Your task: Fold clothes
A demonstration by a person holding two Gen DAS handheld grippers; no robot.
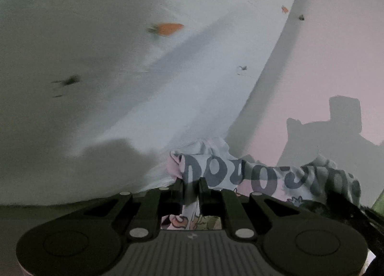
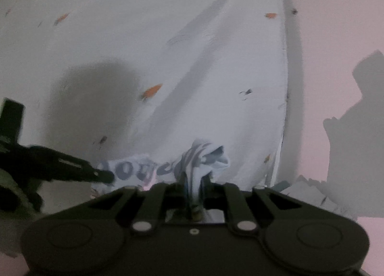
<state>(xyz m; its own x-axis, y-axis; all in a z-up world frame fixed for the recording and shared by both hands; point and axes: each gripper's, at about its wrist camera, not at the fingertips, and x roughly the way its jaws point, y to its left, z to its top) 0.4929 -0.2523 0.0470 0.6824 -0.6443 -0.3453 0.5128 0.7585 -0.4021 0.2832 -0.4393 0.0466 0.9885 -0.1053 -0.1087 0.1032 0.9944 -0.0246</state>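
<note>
A white garment (image 1: 124,65) printed with small orange carrots and dark marks hangs stretched away from both grippers; it also fills the right wrist view (image 2: 192,48). Its waistband (image 1: 230,173) carries large grey-blue letters. My left gripper (image 1: 191,184) is shut on the waistband. My right gripper (image 2: 195,180) is shut on a bunched part of the same waistband (image 2: 134,170). The left gripper (image 2: 105,176) shows at the left of the right wrist view, pinching the band's other end.
A pale pink surface (image 1: 336,60) lies behind the garment to the right, also in the right wrist view (image 2: 336,24). Dark shadows of the grippers (image 1: 340,137) fall on it.
</note>
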